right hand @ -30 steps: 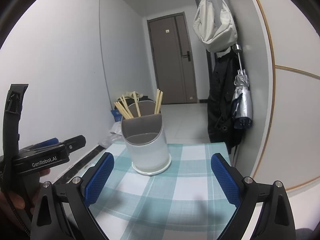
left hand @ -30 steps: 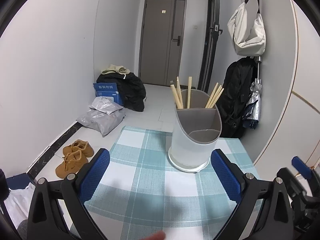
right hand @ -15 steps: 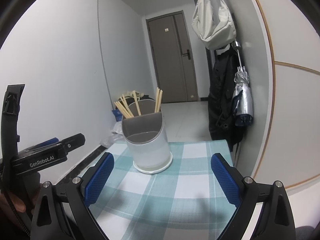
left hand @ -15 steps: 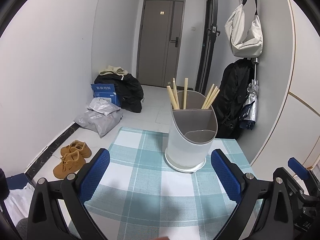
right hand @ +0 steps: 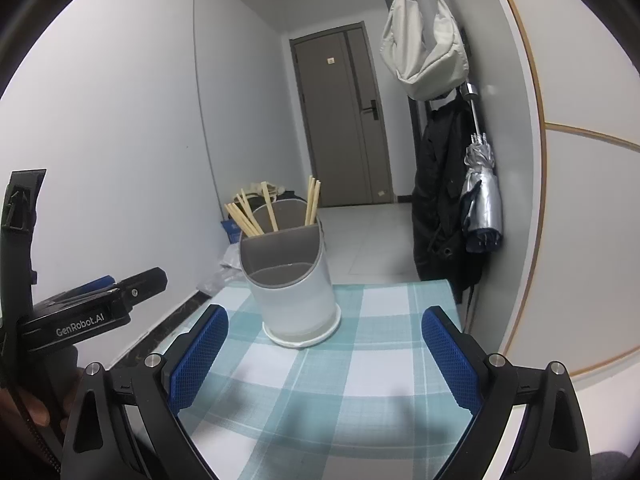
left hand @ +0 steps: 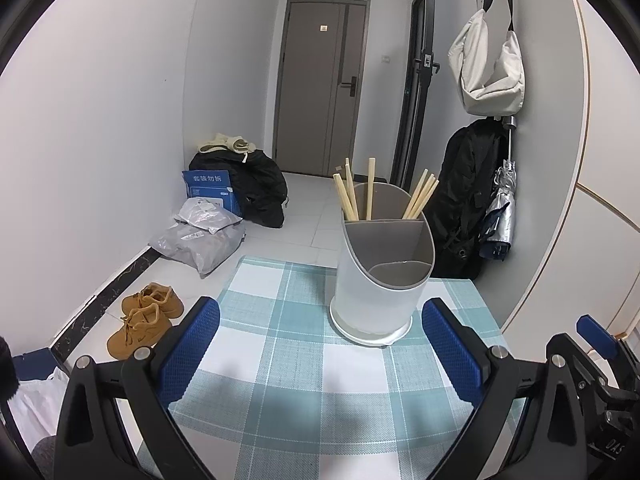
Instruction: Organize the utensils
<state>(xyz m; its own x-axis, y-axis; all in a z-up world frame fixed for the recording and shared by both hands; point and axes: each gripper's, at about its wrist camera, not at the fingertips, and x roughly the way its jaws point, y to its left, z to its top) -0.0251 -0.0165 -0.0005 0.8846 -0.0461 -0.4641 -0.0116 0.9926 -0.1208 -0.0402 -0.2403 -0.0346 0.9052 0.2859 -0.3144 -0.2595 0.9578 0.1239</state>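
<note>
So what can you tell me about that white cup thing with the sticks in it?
The utensil holder is a white, plastic-looking tub with a grey slanted top split into compartments. It stands upright on the checked tablecloth, on a round white base. Wooden chopsticks lean out of the back compartments; the front one looks empty. Neither gripper touches it.

left hand-held gripper (left hand: 320, 344) raised slightly | fingertip at bottom edge apparently gone
</note>
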